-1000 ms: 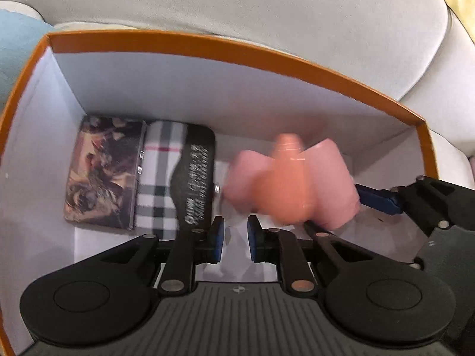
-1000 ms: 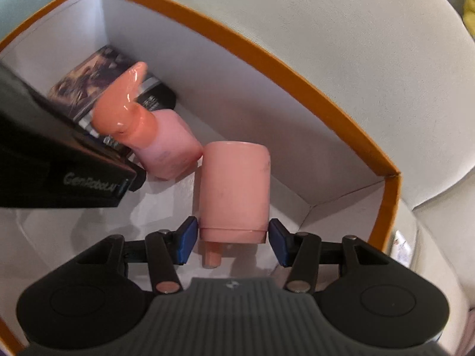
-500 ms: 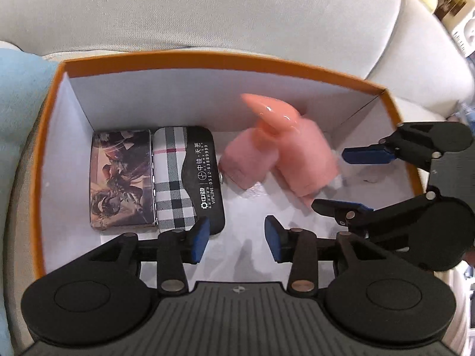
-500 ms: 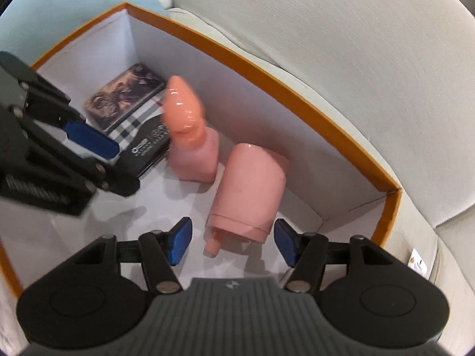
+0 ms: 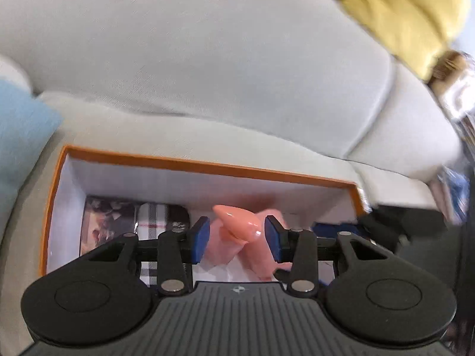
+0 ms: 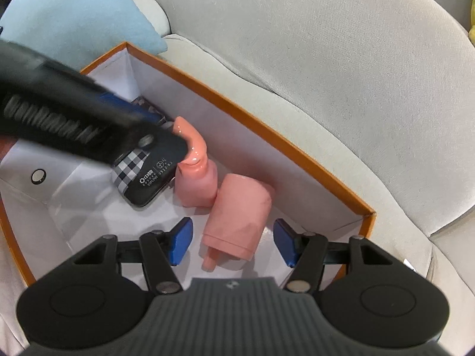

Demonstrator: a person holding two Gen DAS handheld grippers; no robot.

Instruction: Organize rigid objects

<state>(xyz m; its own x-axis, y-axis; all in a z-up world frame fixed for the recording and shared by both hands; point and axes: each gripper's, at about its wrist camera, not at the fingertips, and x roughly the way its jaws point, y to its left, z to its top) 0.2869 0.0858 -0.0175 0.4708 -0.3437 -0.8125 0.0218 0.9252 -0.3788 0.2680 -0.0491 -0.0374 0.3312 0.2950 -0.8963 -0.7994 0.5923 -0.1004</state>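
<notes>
Grippers, left point(image 5: 236, 238) and right point(image 6: 233, 241), hang open and empty over the orange box point(image 6: 267, 130), where a careless brush could topple the upright pink bottle point(image 6: 196, 178).

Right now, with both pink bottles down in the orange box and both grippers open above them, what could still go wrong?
The upright pump bottle stands free; its spout seems very close to the left gripper, so a careless lift might tip it.

The capless bottle lies on its side between the right gripper fingers and could roll or get nudged.
</notes>
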